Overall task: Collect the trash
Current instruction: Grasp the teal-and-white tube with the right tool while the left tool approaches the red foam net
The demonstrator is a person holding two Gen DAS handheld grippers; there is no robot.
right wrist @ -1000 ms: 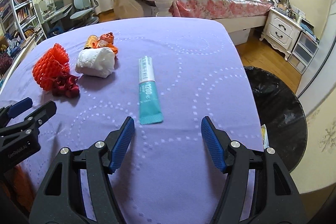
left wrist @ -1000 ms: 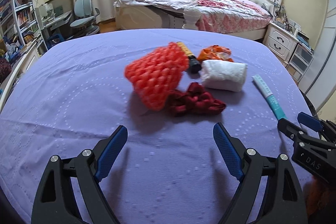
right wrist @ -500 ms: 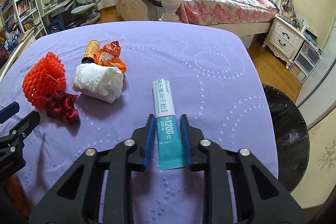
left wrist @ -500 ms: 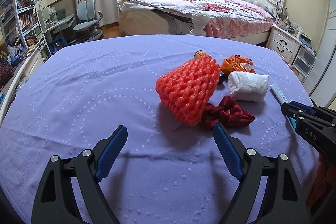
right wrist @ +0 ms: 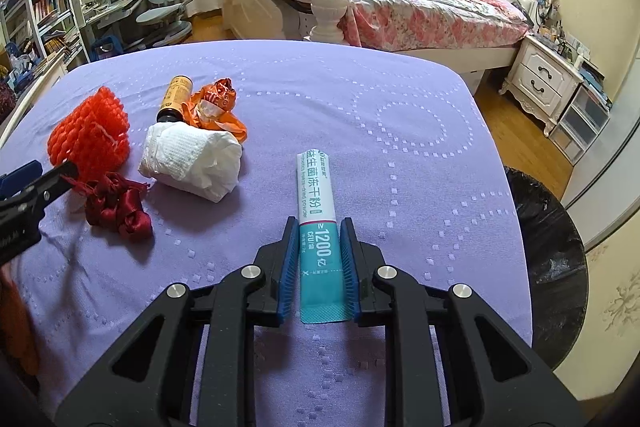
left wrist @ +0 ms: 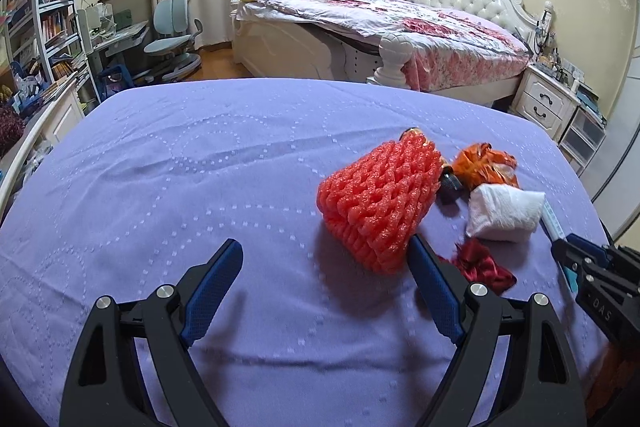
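A table covered with a purple cloth (right wrist: 400,131) fills both wrist views, in a bedroom with a white bed (left wrist: 400,23) behind it. In the right wrist view, the right gripper (right wrist: 320,227) points down at the table, its blue-padded jaws closed on the teal lower half of a white and teal sachet (right wrist: 318,219), which lies flat on the cloth and runs away toward 12 o'clock from the jaws. From the sachet, a wad of white tissue (right wrist: 192,163) lies at about 10 o'clock, with an orange wrapper (right wrist: 216,103) and a small brown bottle (right wrist: 174,99) just beyond the tissue. An orange foam fruit net (right wrist: 90,135) sits at the tissue's 9 o'clock, and a dark red ribbon (right wrist: 118,207) lies at the tissue's 7 o'clock. A black-lined trash bin (right wrist: 548,267) stands on the floor off the table's edge at 3 o'clock. In the left wrist view, the left gripper (left wrist: 326,251) hangs over the cloth with its jaws wide apart and nothing between them; the foam net lies at 1 o'clock from them, just beside the tip of the right-hand jaw, though contact cannot be told.
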